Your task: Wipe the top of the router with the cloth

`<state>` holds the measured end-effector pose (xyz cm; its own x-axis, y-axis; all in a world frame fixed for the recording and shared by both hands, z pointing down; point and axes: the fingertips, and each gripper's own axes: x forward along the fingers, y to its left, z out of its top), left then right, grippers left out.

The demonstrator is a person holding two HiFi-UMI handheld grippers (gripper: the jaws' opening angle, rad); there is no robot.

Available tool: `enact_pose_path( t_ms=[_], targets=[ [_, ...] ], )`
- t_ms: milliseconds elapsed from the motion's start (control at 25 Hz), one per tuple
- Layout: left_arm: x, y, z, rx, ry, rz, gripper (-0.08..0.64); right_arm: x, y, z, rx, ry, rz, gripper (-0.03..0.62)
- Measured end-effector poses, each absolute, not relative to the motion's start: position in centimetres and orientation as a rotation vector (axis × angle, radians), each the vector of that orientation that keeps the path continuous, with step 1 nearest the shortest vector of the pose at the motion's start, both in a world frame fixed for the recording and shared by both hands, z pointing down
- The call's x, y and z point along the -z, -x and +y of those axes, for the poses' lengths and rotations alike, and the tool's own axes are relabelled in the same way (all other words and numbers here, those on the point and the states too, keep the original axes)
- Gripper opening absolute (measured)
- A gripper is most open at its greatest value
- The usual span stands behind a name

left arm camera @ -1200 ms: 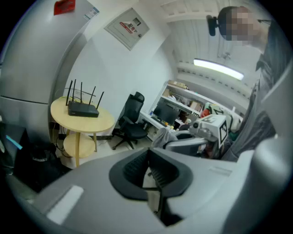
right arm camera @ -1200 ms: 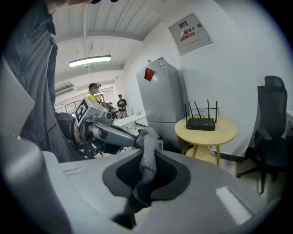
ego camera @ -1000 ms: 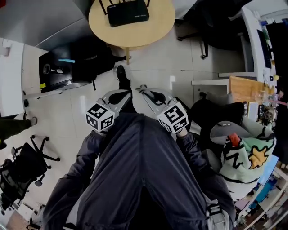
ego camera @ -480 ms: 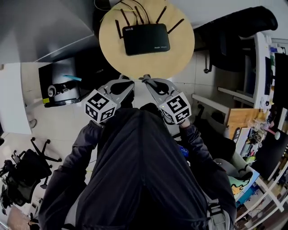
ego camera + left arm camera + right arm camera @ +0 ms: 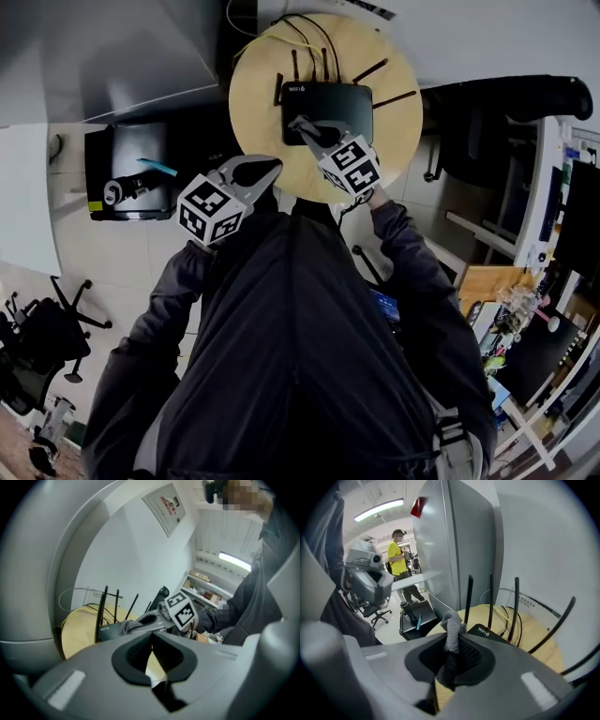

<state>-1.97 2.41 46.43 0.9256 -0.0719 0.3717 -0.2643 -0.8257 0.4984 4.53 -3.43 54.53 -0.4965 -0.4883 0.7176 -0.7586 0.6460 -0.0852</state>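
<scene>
1. Your left hand-held gripper hovers over the near edge of the round table, with its jaws together and nothing between them.
2. Your right hand-held gripper is clamped on the grey cloth, with its tip over the black router.
3. The router sits toward the table's far side, antennas raised.
</scene>
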Motion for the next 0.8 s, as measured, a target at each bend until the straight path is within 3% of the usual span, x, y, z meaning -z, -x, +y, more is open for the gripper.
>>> enact_pose_path(
  t_ms=[440, 800],
  targets=[
    [-46.7, 4.3, 0.3, -0.430, -2.426, -0.503, 0.000, -63.2, -5.8, -14.0, -0.497, -0.796, -2.035, 0.032],
    [-47.0, 5.1, 0.7, -0.416, -2.391, -0.556, 0.000, -64.4, -4.4, -10.2, -0.527, -0.682, -2.019, 0.032]
  ],
)
